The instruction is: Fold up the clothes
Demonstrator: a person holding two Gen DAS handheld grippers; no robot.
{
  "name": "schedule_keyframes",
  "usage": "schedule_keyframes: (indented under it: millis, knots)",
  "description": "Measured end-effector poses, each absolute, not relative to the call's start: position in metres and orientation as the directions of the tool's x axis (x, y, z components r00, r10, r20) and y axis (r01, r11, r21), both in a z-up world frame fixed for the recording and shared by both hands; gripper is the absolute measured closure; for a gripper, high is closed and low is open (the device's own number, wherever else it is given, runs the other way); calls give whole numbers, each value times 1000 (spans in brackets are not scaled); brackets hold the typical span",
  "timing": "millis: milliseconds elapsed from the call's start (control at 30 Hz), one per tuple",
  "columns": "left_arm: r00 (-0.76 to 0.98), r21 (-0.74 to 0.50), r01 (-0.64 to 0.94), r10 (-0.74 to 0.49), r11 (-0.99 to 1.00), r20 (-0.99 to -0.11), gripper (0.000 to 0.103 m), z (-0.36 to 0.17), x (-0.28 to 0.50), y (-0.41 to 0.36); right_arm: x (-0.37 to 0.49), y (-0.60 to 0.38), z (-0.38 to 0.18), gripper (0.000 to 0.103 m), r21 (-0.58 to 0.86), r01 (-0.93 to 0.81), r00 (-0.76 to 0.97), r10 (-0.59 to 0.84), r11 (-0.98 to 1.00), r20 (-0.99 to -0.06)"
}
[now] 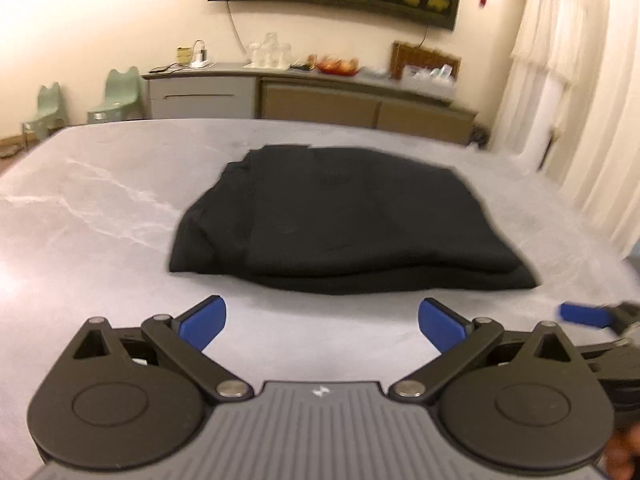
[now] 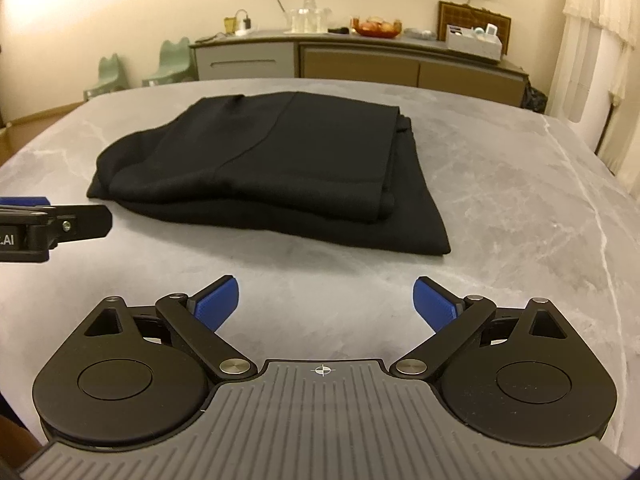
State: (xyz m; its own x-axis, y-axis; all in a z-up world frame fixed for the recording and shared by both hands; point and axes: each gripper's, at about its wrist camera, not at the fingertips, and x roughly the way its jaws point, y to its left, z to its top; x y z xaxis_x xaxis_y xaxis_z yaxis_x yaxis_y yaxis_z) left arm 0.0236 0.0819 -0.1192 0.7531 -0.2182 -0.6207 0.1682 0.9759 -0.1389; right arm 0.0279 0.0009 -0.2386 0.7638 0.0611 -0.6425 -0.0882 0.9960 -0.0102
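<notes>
We face the folded cloth point(image 2: 260, 168)
It lies just ahead of both wide-open grippers, left point(image 1: 322, 322) and right point(image 2: 326, 304), long side across us, neither clearly nearer.

Folded black garment point(image 1: 340, 220) on grey marble table point(image 1: 100, 208), left tongs point(image 1: 322, 326) spread wide before it, holding nothing

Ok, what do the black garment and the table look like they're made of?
Garment: looks like soft matte fabric, maybe a knit or thick cotton; it absorbs light and lies in thick, rounded folds. Table: looks like grey marble or sintered stone, smooth with a slight sheen; pale veins run across it.
</notes>
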Motion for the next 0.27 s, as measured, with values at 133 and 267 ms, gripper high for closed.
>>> schedule_keyframes:
  millis: [133,267]
  knots:
    - [749,-201,198,-280,960,-601,0,-120,15,81,28,4,-240,6,-19,-91,763,57,996,-644]
    - [748,-166,199,-259,966,-611,0,-120,10,75,27,3,-240,6,-18,-84,765,53,996,-642]
